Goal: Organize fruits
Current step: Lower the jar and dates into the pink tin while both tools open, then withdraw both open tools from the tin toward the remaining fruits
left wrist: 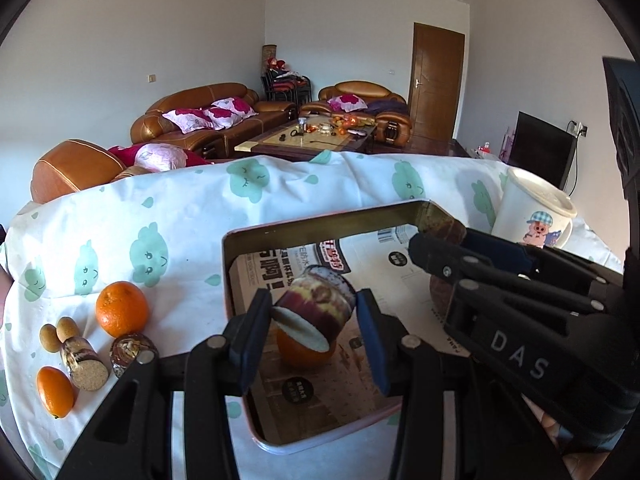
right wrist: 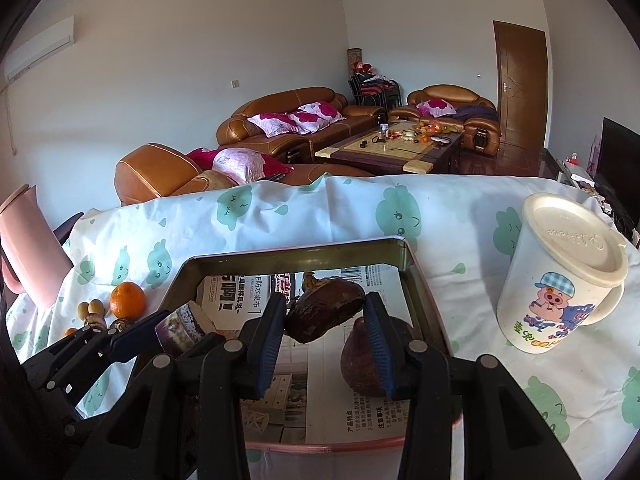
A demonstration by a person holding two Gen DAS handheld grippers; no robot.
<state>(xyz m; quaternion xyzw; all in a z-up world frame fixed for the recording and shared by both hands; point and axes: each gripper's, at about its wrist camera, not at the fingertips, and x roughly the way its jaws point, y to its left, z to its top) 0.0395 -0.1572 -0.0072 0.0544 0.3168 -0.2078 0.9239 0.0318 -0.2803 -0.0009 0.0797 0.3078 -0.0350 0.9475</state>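
A metal tray (left wrist: 320, 220) lined with newspaper lies on the cloud-print cloth. My left gripper (left wrist: 313, 299) hangs over it, shut on a purple cane chunk (left wrist: 316, 312) with a white cut face. Right under that chunk an orange (left wrist: 300, 350) rests in the tray. In the right wrist view my right gripper (right wrist: 324, 304) is shut on a dark brown root piece (right wrist: 324, 314) above the tray (right wrist: 288, 254). A round brown fruit (right wrist: 362, 364) lies in the tray below it, partly hidden by the right finger.
Left of the tray on the cloth sit an orange (left wrist: 122, 308), a small orange fruit (left wrist: 56, 392), two tan longans (left wrist: 58, 334) and two cut cane pieces (left wrist: 84, 364). A lidded white mug (right wrist: 560, 276) stands right of the tray. A pink jug (right wrist: 28, 248) is far left.
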